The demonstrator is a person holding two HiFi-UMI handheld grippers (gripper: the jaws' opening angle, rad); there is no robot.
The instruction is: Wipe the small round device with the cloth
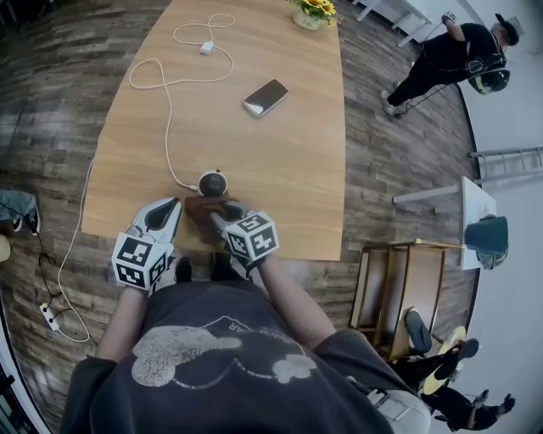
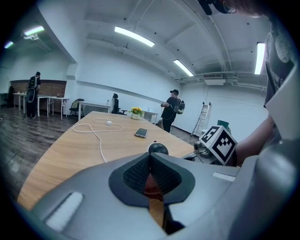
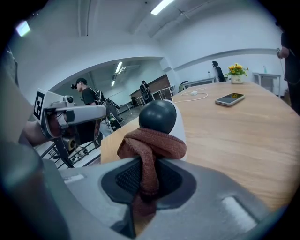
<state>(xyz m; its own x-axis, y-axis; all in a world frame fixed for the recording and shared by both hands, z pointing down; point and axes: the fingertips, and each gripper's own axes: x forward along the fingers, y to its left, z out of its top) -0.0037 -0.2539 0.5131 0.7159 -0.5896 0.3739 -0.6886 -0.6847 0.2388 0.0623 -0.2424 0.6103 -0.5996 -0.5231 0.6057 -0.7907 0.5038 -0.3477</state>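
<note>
Fingers [image 3: 125, 177] of our right gripper [image 3: 149, 183] pinch the soft cloth [image 3: 152, 143]; our left gripper [image 2: 151, 174] is closed, empty. At the table's [image 1: 288, 161] six o'clock edge the device [image 3: 157, 116] looks light, slippery; we'd brace its base.

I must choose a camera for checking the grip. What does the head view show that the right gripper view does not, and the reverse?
Only the head view: the marker cube on the right gripper and the person's shirt. Only the right gripper view: its jaws shut on the cloth, and a ceiling light. Both: the round device, phone and flowers.
</note>
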